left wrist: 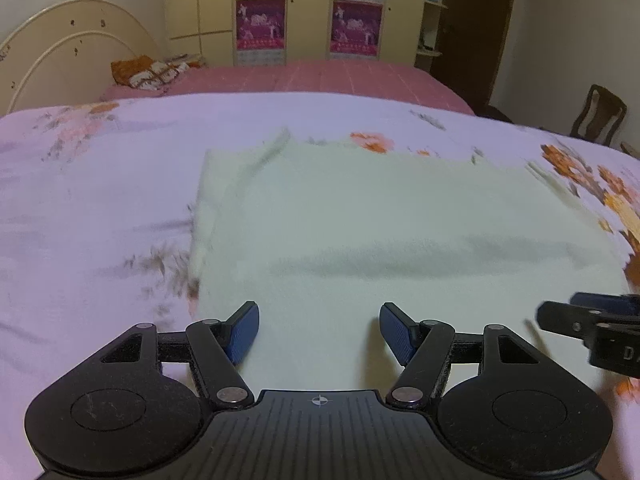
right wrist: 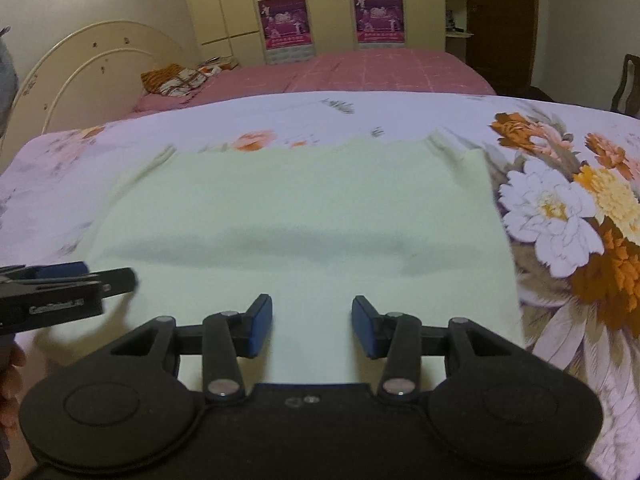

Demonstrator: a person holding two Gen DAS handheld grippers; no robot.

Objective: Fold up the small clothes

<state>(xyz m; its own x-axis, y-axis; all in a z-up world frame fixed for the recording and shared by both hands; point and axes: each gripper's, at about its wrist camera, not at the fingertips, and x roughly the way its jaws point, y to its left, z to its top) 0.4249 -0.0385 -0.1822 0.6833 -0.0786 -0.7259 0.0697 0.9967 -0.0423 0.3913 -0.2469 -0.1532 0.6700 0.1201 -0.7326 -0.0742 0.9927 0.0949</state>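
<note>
Left wrist view: left gripper (left wrist: 319,330) hovers over the near edge of a pale green garment (left wrist: 400,216) lying flat on a floral sheet (left wrist: 88,208); its 2 blue pads (left wrist: 245,330) stand apart, nothing between them. Right gripper's tip shows at the right edge.

Right wrist view: right gripper (right wrist: 312,326) sits over the same garment (right wrist: 296,208), jaws apart and empty. A pink bed (right wrist: 380,70) lies beyond.
</note>
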